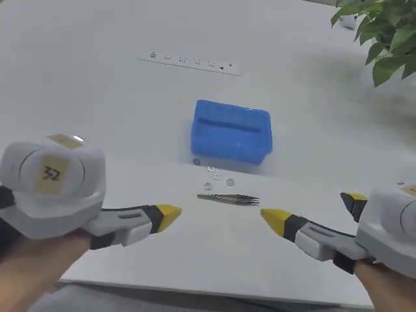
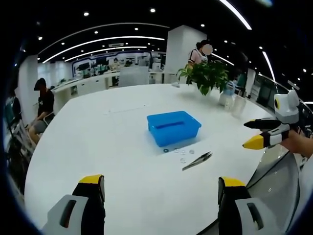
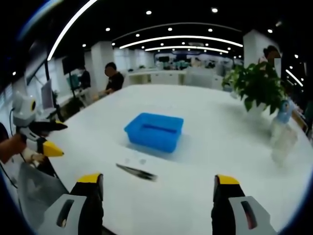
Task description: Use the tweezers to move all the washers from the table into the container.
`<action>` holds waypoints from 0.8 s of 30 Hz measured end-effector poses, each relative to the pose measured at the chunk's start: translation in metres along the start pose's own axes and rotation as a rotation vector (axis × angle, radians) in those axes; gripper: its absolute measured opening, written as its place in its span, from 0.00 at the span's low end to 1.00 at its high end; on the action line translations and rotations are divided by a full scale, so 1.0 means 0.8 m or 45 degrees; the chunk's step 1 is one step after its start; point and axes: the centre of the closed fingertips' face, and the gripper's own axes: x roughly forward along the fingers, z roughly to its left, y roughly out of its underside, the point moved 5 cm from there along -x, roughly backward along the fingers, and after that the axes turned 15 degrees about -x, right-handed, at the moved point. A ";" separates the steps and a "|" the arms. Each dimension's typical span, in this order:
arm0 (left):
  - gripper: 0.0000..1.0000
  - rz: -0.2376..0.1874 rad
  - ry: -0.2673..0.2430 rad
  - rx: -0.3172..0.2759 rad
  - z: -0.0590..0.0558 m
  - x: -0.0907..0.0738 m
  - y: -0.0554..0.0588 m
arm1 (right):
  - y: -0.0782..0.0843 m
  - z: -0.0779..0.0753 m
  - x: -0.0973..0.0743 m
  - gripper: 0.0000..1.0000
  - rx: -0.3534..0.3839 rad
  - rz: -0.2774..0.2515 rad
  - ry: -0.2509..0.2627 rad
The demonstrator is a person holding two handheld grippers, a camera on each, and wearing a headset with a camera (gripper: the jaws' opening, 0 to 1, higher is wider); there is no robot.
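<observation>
**Tabletop layout (head view).** A blue container (image 1: 231,151) is placed near the middle of the white tabletop (image 1: 97,104), with its opening facing up. Several washers (image 1: 216,176) are scattered flat on the tabletop at 6 o'clock from the container, just beside its front wall. No washer can be made out inside the container. The tweezers (image 1: 229,199) are laid flat at 6 o'clock from the washers, close to them but apart. A power strip (image 1: 188,64) is located at 11 o'clock from the container, well apart from it. A potted plant (image 1: 387,32) is seen at 2 o'clock, at the edge of the frame.

**Left gripper** (image 2: 160,182). The gripper is released: the yellow-tipped jaws are spread wide, and nothing is held between them. In the head view it is positioned at 8 o'clock from the tweezers, clear of the tabletop items.

**Right gripper** (image 3: 157,179). This gripper is likewise released, with the jaws wide apart and nothing held. In the head view it is positioned at 4 o'clock from the tweezers, without contact.

**Surroundings.** An office space with ceiling lights and seated and standing people is shown in both gripper views.
</observation>
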 end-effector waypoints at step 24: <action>0.99 -0.007 -0.005 0.023 -0.008 0.005 -0.003 | -0.001 -0.005 0.004 0.99 0.052 -0.026 0.014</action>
